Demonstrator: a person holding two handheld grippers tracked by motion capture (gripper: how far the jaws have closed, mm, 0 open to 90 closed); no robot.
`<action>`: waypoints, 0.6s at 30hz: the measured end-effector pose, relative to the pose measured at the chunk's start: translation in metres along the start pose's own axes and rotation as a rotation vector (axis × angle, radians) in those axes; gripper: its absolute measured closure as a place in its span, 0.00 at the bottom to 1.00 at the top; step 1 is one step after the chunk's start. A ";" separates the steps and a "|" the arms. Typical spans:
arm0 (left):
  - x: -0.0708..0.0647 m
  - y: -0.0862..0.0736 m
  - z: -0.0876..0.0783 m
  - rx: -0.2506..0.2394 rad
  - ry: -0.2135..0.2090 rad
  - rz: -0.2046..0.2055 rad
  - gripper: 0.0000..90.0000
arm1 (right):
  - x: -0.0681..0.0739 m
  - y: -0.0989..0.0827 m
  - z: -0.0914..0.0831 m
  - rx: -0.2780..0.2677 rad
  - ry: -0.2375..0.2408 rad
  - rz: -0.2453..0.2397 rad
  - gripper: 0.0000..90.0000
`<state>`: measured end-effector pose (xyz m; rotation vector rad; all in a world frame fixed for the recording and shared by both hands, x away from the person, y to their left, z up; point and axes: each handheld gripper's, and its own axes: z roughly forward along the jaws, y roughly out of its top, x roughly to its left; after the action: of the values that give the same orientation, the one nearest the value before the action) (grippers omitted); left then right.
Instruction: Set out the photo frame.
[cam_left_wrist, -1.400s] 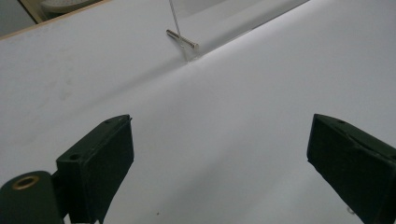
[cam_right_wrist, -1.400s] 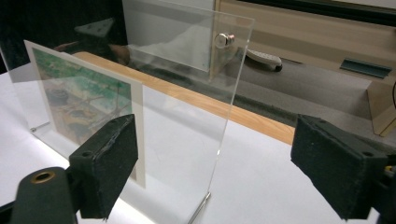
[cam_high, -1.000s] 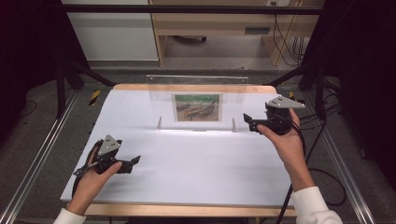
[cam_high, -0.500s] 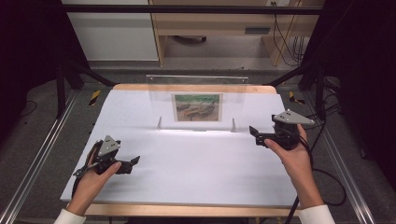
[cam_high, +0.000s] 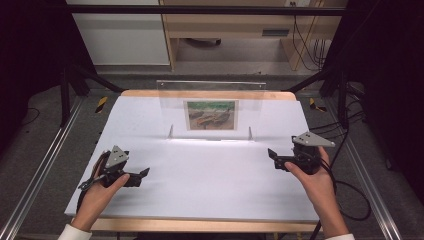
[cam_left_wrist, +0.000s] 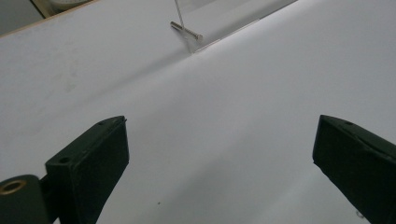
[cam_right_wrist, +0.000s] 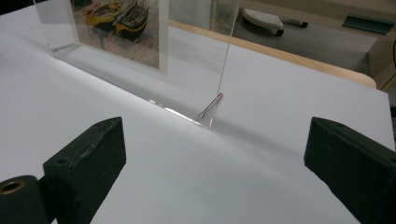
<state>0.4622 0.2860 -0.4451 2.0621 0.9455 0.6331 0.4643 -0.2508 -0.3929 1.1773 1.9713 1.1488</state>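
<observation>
Your two grippers sit low at opposite sides of the white table (cam_high: 210, 190), each with its jaws spread wide and nothing between them. Your left gripper (cam_high: 142, 176) is near the front left corner, jaws pointing toward the middle; its own view looks across bare white surface between the two black pads (cam_left_wrist: 91, 163). Your right gripper (cam_high: 274, 159) is at the right edge, a little farther back, its grey three-cornered plate (cam_high: 313, 139) on top and its jaws pointing left. The clear acrylic picture stand (cam_high: 210, 107) stands upright near the far edge of the table, well apart from both grippers, with a boat photograph (cam_high: 211, 115) mounted in its centre. From your right gripper the stand's near corner and small metal foot pin (cam_right_wrist: 211, 105) lie ahead between the open jaws
</observation>
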 end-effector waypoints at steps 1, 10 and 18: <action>0.000 0.000 0.000 0.002 -0.001 0.002 0.04 | 0.001 -0.002 0.000 0.009 0.003 -0.001 0.07; 0.000 -0.001 0.000 0.005 0.003 0.004 0.04 | 0.014 -0.025 0.004 0.065 0.022 -0.013 0.07; 0.000 -0.002 0.001 0.009 0.004 0.009 0.04 | 0.024 -0.043 0.011 0.108 0.043 -0.018 0.07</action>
<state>0.4618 0.2860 -0.4468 2.0752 0.9436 0.6387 0.4452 -0.2358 -0.4365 1.1951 2.0952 1.0790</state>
